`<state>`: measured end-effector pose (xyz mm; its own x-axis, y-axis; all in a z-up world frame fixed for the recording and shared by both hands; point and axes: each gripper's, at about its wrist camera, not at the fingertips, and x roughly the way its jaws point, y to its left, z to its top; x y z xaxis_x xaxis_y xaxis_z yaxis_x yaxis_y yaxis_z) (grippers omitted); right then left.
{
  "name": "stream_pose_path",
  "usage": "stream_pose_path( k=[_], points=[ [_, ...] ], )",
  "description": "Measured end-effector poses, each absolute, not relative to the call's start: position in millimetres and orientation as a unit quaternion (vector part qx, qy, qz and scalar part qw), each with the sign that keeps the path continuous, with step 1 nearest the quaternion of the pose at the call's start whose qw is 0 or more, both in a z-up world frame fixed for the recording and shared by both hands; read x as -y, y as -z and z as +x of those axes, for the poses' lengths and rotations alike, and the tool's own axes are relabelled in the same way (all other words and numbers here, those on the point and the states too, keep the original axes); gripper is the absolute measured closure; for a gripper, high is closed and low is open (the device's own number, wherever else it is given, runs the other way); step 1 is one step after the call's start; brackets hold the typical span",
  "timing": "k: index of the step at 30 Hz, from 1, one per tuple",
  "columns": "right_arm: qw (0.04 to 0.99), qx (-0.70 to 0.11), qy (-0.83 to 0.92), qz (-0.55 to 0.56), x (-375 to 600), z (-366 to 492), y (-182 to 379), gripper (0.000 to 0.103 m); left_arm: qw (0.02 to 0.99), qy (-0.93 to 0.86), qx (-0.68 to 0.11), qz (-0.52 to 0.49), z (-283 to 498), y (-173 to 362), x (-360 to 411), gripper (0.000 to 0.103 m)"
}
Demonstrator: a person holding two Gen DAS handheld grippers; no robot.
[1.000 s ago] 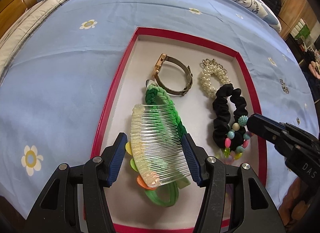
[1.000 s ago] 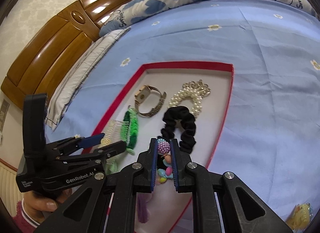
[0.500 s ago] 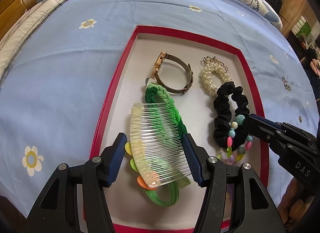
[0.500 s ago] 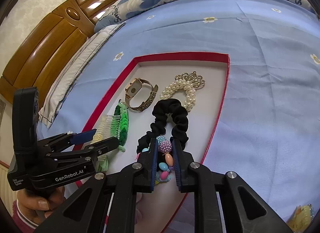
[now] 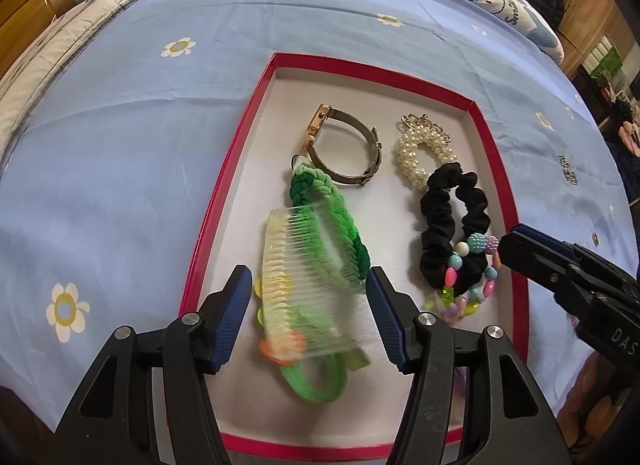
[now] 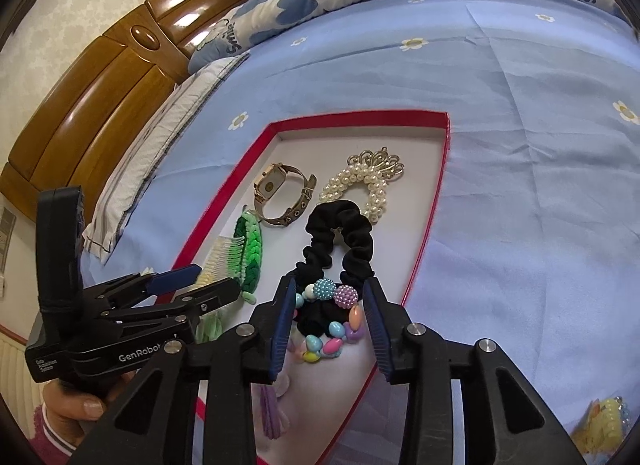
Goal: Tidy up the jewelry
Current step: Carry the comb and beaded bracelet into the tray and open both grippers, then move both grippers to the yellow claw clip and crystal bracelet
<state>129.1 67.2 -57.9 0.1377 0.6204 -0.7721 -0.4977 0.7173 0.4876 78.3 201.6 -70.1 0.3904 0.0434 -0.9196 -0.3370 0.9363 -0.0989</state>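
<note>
My right fingers [image 6: 329, 327] are opening – bead bracelet [image 6: 328, 325] lies loose between them in the tray [image 5: 224, 201]. Left fingers [image 5: 308, 313] released around the comb [image 5: 308, 281]. Watch [image 5: 344, 145], pearls [image 5: 420, 149], scrunchie [image 5: 444, 217] already in – nearly done.

Both grippers are black plastic, with ribbed dark blue pads on the jaws and silver screws at the joints. The left gripper [image 6: 180, 285] has white "GenRobot" lettering. The left hand [image 6: 76, 405] wears a pink knitted sleeve [image 6: 48, 439].
</note>
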Motion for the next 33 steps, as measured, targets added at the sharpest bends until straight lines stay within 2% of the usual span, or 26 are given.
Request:
stream_pose_path(
  k=[14, 33],
  points=[
    [0.790, -0.509, -0.331, 0.090, 9, 117, 25, 0.053, 0.842, -0.114, -0.510, -0.135, 65, 41, -188, 0.039],
    [0.828, -0.502, -0.203, 0.149, 161, 93, 29, 0.052, 0.861, -0.023, -0.495, -0.119, 65, 10, -97, 0.035]
  ],
)
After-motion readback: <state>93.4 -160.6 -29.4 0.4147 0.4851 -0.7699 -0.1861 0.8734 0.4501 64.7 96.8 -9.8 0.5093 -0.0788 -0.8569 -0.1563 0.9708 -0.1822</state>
